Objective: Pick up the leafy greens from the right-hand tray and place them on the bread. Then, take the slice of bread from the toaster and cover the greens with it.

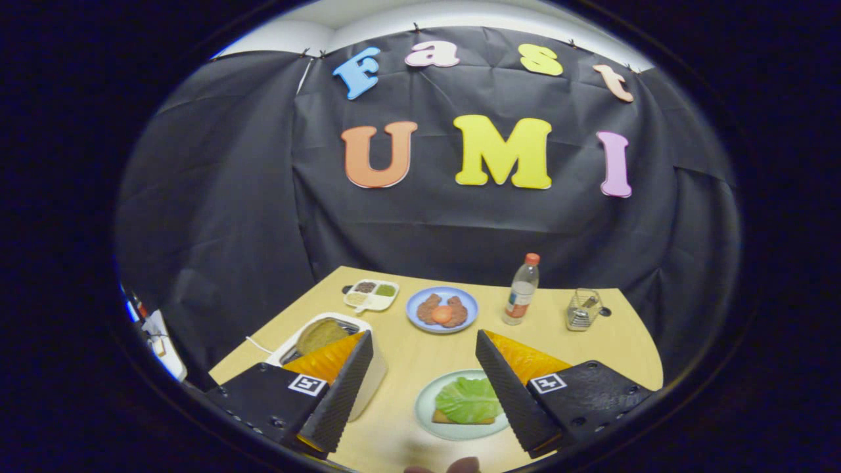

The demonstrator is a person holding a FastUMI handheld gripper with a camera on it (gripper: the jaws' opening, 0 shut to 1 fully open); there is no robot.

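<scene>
The leafy greens [469, 398] already lie on the bread [447, 418] on the pale green plate [424, 410], between the fingers of the tool [424, 387], which hangs above the table [407, 358] with its fingers wide apart and empty. So I judge the covering step is in hand. Next, the tool must swing left to the toaster [368, 387] and pinch the bread slice [320, 335] standing in its slot.

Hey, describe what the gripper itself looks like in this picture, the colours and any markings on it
The gripper has two wedge-shaped jaws with black ridged, grippy inner faces and orange outer sides. Each sits on a black speckled base fixed with small screws, and each base carries a square black-and-white marker tag. The jaws stand open, with nothing between them. No cables are visible on it.
</scene>
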